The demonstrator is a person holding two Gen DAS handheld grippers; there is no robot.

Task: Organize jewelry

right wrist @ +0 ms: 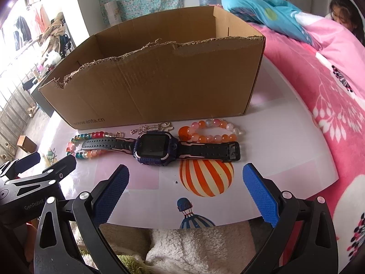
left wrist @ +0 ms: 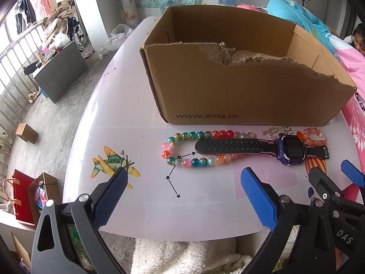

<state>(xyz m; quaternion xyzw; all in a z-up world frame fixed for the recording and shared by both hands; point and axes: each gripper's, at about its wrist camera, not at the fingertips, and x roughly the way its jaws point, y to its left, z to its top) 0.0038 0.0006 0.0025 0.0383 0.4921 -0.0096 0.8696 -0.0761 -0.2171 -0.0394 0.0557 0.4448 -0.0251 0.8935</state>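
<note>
A torn cardboard box (left wrist: 239, 91) (right wrist: 159, 86) stands open on the white table (left wrist: 136, 194). In front of it lie a multicoloured bead necklace (left wrist: 189, 162) (right wrist: 91, 154), a black-strapped purple watch (left wrist: 289, 149) (right wrist: 155, 148), an orange bead bracelet (left wrist: 312, 137) (right wrist: 212, 131) and a small metal chain charm (left wrist: 277, 130) (right wrist: 152, 128). My left gripper (left wrist: 184, 187) is open and empty, near the table's front edge below the necklace. My right gripper (right wrist: 186, 182) is open and empty, just in front of the watch; it also shows in the left wrist view (left wrist: 330, 173).
A bed with a pink quilt (right wrist: 319, 80) borders the table on the right; a person (right wrist: 344, 16) lies there. A fluffy white cloth (right wrist: 194, 246) lies below the front edge. Bags (left wrist: 27, 196) and a small box (left wrist: 27, 133) sit on the floor at left.
</note>
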